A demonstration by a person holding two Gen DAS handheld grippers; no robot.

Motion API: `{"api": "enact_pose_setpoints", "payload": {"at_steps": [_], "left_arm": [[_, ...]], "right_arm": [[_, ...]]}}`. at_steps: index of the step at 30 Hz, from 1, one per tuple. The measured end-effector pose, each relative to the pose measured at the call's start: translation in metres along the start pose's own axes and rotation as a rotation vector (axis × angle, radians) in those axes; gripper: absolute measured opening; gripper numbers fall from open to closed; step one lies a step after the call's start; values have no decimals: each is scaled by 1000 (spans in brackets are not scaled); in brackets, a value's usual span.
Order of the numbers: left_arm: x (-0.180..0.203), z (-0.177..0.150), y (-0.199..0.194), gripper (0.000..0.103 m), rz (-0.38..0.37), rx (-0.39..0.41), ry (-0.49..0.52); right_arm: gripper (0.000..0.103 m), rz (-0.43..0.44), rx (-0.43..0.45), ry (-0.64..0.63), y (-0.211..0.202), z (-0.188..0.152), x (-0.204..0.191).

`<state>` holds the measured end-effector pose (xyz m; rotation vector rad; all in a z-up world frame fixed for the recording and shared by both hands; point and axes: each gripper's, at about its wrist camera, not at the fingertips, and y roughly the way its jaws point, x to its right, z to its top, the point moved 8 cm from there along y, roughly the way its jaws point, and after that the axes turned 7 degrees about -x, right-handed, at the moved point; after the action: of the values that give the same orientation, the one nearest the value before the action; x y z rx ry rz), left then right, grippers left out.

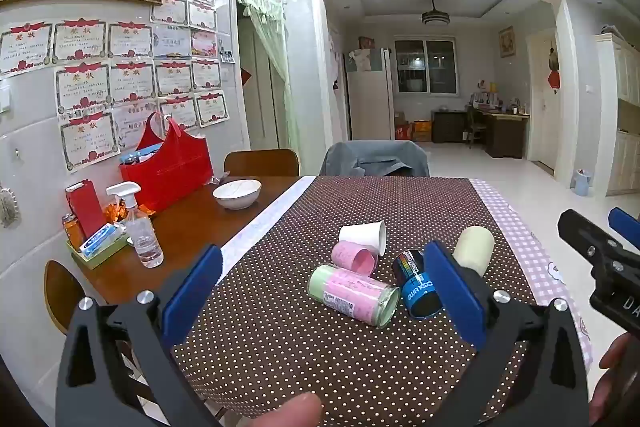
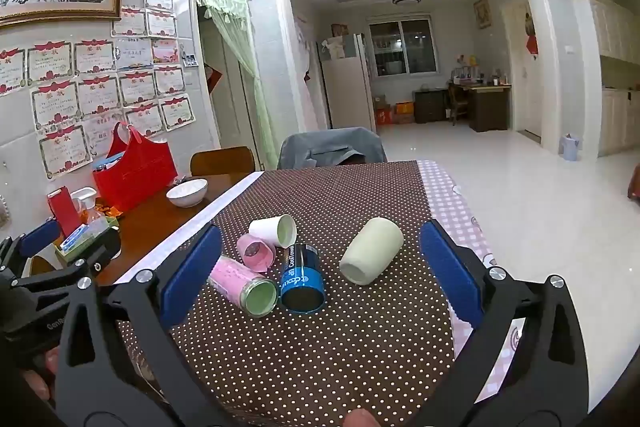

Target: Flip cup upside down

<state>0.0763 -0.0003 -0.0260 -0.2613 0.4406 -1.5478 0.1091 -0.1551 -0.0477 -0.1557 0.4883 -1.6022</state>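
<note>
While both grippers gape wide, the cream cup (image 2: 371,250) looks light, stiff, slippery; grasp its mid-wall.

Both wrist cameras are looking forward along their own blue fingers, from low above the near end of the dotted cloth (image 1: 320,327), facing down the table toward the far room. The left view is sitting further left, catching the right gripper (image 1: 600,243) at its right edge; the right view is catching the left gripper (image 2: 44,247) at its left. Both are sharing the lying cups (image 2: 296,259), fairly near, the bowl (image 1: 237,193) and the certificate wall.
</note>
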Motion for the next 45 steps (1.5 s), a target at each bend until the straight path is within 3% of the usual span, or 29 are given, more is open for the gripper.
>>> {"api": "enact_pose_setpoints", "payload": {"at_steps": [45], "left_arm": [[1, -4, 4, 99, -7, -7, -4]], "right_arm": [[97, -13, 22, 4, -7, 3, 5]]}}
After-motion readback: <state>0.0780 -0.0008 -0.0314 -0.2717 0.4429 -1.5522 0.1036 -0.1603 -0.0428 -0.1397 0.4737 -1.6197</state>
